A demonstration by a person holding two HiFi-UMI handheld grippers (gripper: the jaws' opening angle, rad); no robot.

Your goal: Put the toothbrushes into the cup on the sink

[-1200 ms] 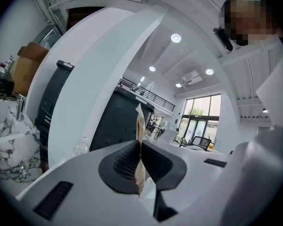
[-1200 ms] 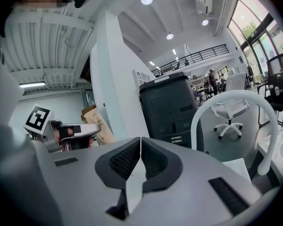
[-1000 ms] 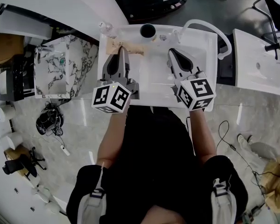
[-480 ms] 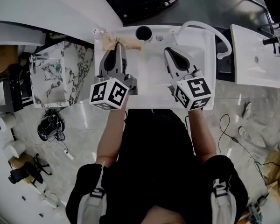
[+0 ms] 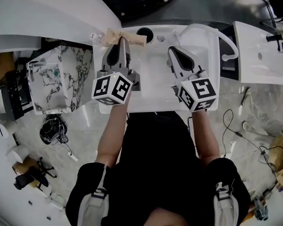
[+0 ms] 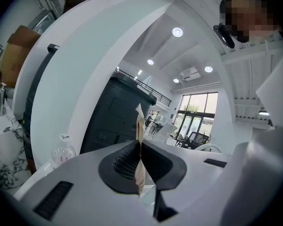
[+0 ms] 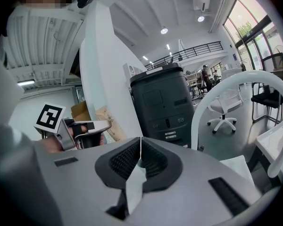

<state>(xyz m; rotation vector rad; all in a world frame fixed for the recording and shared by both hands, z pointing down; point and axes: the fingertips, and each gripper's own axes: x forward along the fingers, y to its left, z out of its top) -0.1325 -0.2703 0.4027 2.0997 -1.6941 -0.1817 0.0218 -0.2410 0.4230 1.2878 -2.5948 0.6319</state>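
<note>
My left gripper [image 5: 122,42] is shut on a flat tan paper toothbrush packet [image 5: 125,36], which lies crosswise over the back left rim of the white sink [image 5: 155,86]. In the left gripper view the packet [image 6: 140,126] stands edge-on between the closed jaws of that gripper [image 6: 140,150]. The dark round cup [image 5: 145,32] stands on the sink's back rim, just right of the packet. My right gripper [image 5: 172,51] hovers over the basin, shut, with nothing visible between its pads [image 7: 127,159]. The right gripper view also shows the left gripper [image 7: 80,128] and packet [image 7: 106,120].
A curved white faucet [image 5: 212,29] arcs over the sink's right side. A small clear glass item [image 5: 93,36] sits at the sink's back left corner. A marble-patterned stand [image 5: 56,76] is to the left and a second white basin [image 5: 259,55] to the right. A dark cabinet [image 7: 167,102] stands behind.
My left gripper has carried the packet away from me, from over the basin to the sink's back left rim beside the cup. The right gripper has hardly moved.
</note>
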